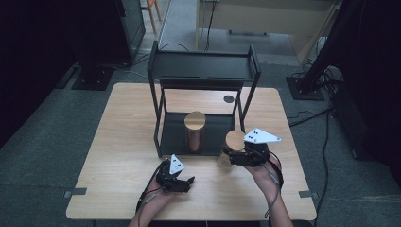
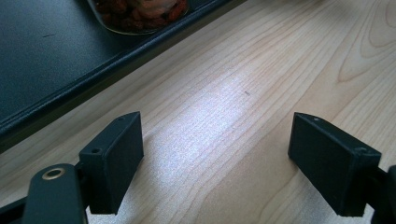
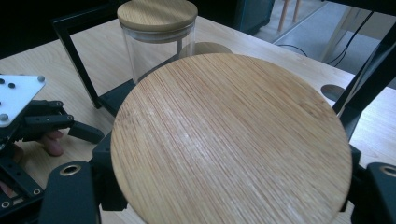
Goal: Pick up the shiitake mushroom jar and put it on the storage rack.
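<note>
Dim room, grey carpet, cables on the floor; light wooden table (image 1: 123,142) in the middle with a black two-tier rack (image 1: 203,66) standing on its far half. Rack is my landmark.

Lower shelf of the rack: one glass jar (image 1: 194,132) with a wooden lid, upright, reddish contents, standing near the shelf's front edge. In my right gripper view the same jar (image 3: 156,37) stands beyond the one I hold, lid on.

My right gripper (image 1: 239,156) is at the rack's front right corner, just outside its right front leg, over the table. Jaws are clamped on a second jar (image 1: 231,146) with a round wooden lid. In the right gripper view that lid (image 3: 231,140) sits between my two black jaws and covers most of the frame, tilted toward the camera. In the high view this jar leans, lid toward the rack. Whether its base touches the table I cannot tell.

My left gripper (image 1: 182,182) is in front of the rack, near its front left leg, low over the table and well clear of the shelf jar. Jaws stand wide apart, nothing between them, bare wood grain under them in the left gripper view (image 2: 215,158). Rack's lower shelf edge (image 2: 70,70) runs across the upper left of that view, with the bottom of the shelf jar (image 2: 140,14) at the top.

Left and right grippers are apart, not touching.
</note>
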Demonstrator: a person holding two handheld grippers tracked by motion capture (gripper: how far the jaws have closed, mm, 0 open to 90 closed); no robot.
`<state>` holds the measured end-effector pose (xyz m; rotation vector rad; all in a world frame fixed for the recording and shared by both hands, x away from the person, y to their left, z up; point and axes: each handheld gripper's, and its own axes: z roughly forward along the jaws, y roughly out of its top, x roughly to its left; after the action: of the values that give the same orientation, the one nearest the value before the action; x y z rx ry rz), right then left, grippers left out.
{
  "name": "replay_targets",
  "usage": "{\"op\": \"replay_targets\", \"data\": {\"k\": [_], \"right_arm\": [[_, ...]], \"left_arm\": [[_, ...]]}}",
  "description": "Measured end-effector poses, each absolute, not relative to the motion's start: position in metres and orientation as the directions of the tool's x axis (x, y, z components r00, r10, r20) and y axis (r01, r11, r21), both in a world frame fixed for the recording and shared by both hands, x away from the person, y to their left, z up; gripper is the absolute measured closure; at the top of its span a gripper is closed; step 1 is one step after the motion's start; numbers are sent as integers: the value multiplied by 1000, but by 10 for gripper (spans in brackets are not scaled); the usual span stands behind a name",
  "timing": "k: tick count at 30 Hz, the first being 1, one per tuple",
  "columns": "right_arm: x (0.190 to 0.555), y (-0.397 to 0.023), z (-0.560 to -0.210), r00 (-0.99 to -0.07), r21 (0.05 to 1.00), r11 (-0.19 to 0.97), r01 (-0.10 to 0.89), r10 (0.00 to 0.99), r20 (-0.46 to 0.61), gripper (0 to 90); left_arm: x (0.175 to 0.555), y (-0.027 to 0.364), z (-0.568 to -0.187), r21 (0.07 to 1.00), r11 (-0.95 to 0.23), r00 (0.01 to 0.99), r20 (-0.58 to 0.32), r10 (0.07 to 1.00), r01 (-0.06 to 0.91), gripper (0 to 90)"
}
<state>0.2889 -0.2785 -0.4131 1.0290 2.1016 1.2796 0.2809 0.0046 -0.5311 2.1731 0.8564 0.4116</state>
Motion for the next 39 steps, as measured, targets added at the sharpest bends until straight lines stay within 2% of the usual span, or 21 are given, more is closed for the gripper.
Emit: {"op": "replay_targets", "data": {"k": [39], "right_arm": [[314,-264,-414,-575,887,268,377,818,-2,249]], "left_arm": [[281,4,-531,746,-495,727,22,686,445,183]]}}
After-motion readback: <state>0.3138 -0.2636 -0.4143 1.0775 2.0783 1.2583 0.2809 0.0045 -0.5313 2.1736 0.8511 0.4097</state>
